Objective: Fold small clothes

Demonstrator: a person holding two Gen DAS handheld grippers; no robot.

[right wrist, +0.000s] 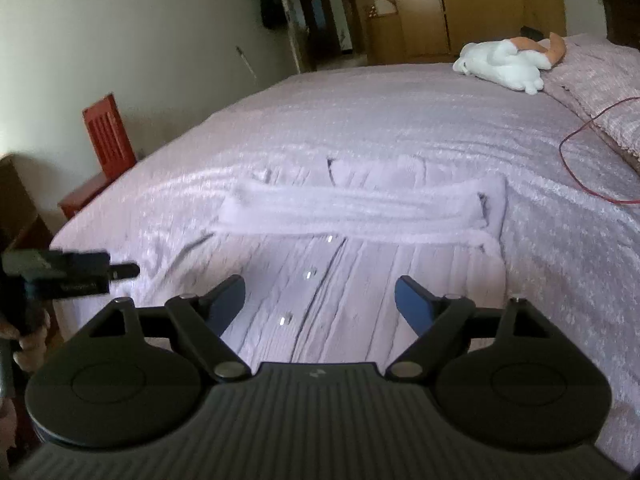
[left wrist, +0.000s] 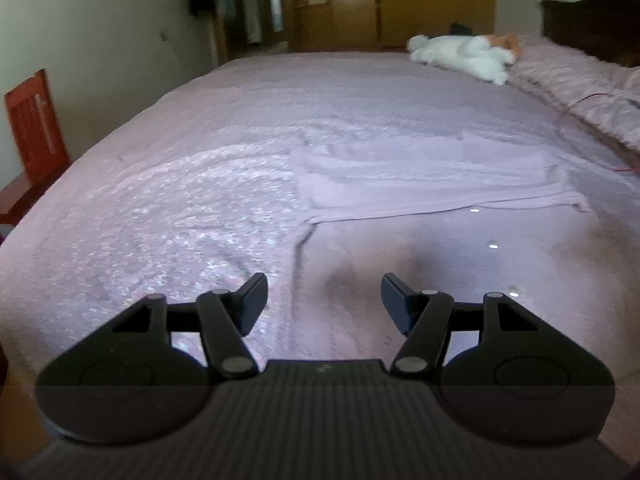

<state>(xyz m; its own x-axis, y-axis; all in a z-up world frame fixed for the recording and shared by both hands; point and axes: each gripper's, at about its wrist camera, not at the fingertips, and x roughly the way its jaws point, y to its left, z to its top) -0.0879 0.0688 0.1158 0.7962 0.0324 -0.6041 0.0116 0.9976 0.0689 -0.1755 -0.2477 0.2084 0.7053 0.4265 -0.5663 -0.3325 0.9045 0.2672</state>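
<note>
A pale lilac garment with a row of shiny snap buttons lies spread on the bed, straight ahead of the right gripper and partly beneath it. Its far part is folded over into a long band lying across the view beyond the fingertips. The right gripper hovers with its jaws wide and nothing between them. The left gripper is likewise spread wide and empty; from it the garment sits ahead and to the right, and one edge runs forward just beyond its fingers.

The cloth looks thin, soft and very light, so it will likely sag and crease when lifted and slide easily over the textured bedspread. Its colour nearly matches the bed, making edges hard to pick out. The best holds seem to be the near corners or the hem, pinched through a single layer, one gripper at each side, clear of the snaps.
</note>
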